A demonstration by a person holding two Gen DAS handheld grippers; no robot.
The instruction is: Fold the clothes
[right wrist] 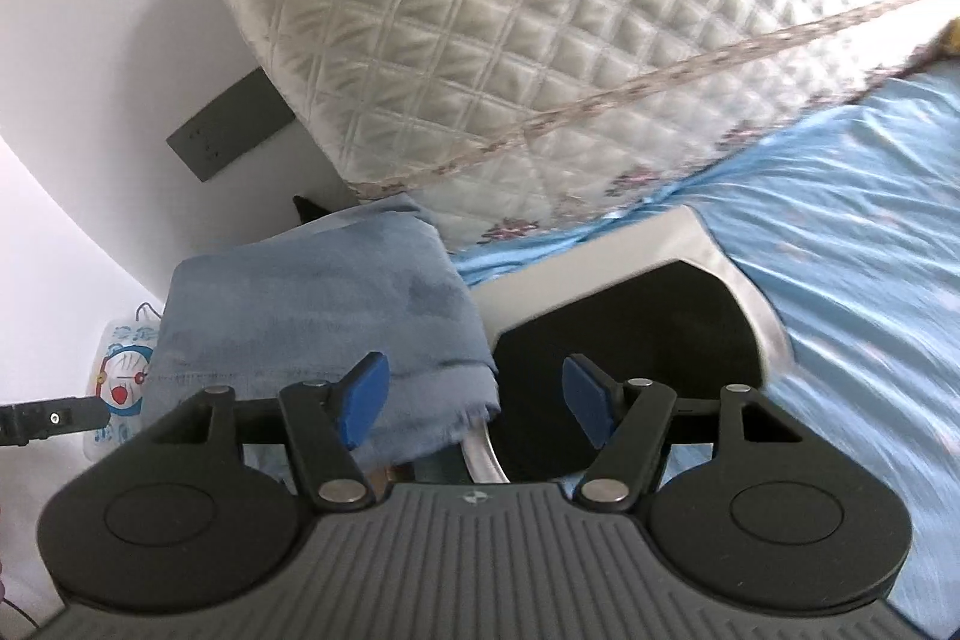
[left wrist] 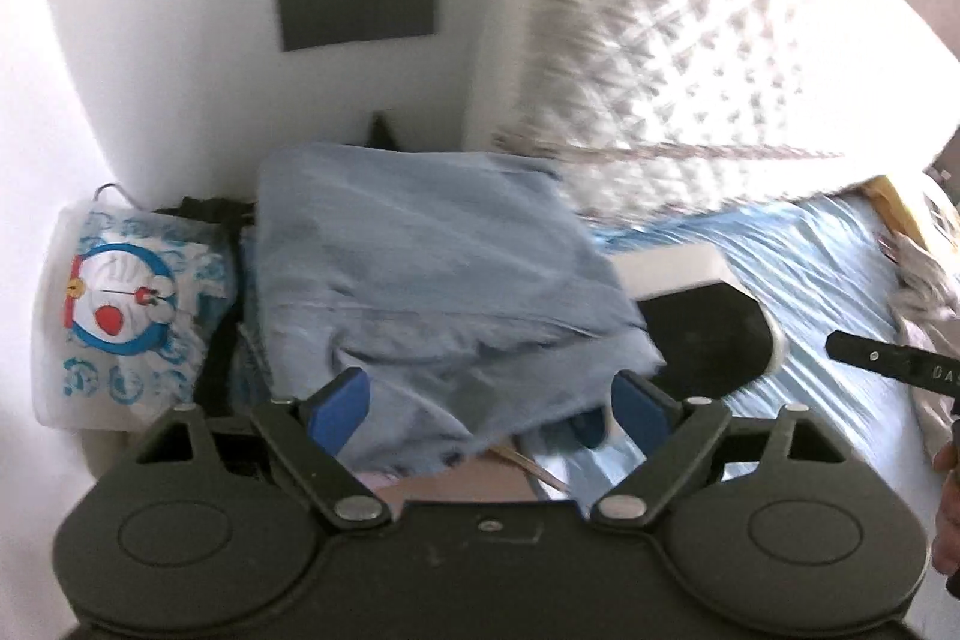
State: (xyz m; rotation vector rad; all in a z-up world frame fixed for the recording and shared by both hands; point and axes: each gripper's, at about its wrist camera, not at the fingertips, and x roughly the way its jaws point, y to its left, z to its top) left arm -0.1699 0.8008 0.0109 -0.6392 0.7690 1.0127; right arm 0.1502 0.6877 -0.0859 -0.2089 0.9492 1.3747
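A folded light-blue denim garment (left wrist: 420, 268) lies at the head of the bed, partly over a black-and-silver pad; it also shows in the right wrist view (right wrist: 318, 316). My left gripper (left wrist: 489, 409) is open, its blue pads on either side of the garment's frayed near edge, holding nothing. My right gripper (right wrist: 477, 403) is open and empty, its left pad over the garment's right corner and its right pad over the black pad. The right gripper's finger (left wrist: 894, 361) shows at the right edge of the left wrist view.
A black pad with a silver rim (right wrist: 636, 334) lies on the light-blue bedsheet (right wrist: 840, 250). A white quilted pillow (right wrist: 510, 16) leans against the wall. A cartoon-printed white bag (left wrist: 126, 310) sits at the left. A dark wall plate (left wrist: 360, 7) is on the wall.
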